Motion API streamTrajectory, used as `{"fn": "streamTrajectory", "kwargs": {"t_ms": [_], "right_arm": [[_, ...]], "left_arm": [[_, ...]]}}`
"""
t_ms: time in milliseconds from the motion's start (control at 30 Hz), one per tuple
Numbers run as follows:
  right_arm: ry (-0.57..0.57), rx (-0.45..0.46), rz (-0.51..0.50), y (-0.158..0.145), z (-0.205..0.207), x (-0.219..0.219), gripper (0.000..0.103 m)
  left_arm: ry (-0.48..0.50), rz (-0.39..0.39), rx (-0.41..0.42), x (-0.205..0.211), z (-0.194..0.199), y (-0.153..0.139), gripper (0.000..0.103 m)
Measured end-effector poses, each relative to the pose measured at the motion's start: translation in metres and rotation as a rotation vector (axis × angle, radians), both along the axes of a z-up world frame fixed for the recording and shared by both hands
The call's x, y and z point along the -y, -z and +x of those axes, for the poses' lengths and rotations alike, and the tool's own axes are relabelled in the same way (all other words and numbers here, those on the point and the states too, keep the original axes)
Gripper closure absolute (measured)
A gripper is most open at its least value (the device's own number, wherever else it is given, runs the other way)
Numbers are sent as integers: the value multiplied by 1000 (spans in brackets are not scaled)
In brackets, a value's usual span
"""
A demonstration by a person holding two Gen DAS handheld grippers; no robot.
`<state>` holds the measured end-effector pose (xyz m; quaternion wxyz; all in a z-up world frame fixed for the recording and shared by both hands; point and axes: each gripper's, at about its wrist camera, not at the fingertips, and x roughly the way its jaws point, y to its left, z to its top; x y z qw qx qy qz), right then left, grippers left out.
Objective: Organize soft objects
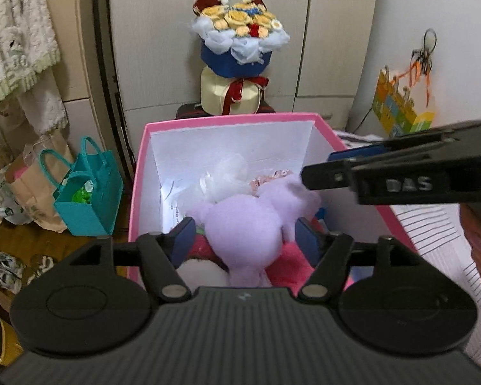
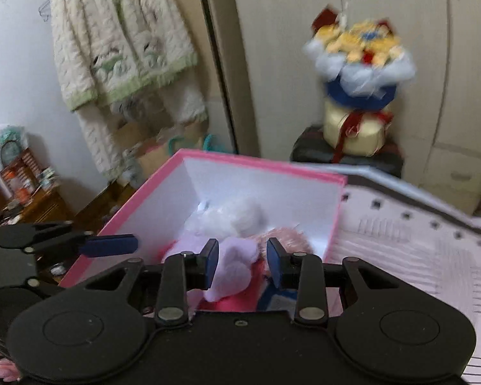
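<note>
An open pink box (image 1: 231, 118) with white inner walls holds several soft toys. A lilac plush toy (image 1: 243, 227) lies on top of a bright pink furry toy (image 1: 288, 269), with a white fluffy toy (image 1: 224, 176) behind them. My left gripper (image 1: 245, 237) is open over the box; the lilac toy's round body lies between its blue pads without being pressed. My right gripper (image 2: 243, 261) reaches in from the right and is shut on a limb of the lilac toy (image 2: 234, 269). Its tip shows in the left wrist view as the right gripper (image 1: 317, 173).
The box rim (image 2: 256, 164) stands beside a bed with a pale pink cover (image 2: 400, 240). A flower bouquet (image 1: 240, 32) stands behind the box against wardrobe doors. A teal bag (image 1: 86, 199) and paper bags sit on the floor at left. A knitted sweater (image 2: 122, 48) hangs on the wall.
</note>
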<state>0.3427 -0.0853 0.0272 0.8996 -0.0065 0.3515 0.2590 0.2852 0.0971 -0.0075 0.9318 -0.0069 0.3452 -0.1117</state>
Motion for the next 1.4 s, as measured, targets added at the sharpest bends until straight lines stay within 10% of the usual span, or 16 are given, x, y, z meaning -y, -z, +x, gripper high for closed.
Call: {"fn": "streamTrajectory", "kwargs": {"t_ms": [633, 900, 1200, 1400], "right_arm": [[-32, 157, 4, -36, -132, 43, 54], [23, 208, -9, -50, -178, 61, 39], [95, 251, -25, -63, -221, 91, 6], [221, 307, -103, -56, -252, 100, 0]], "left_arm": [[-35, -14, 97, -3, -98, -41, 25], [-26, 38, 198, 17, -152, -70, 1], [-47, 94, 172, 42, -196, -93, 0], [-80, 63, 304, 49, -231, -82, 0]]}}
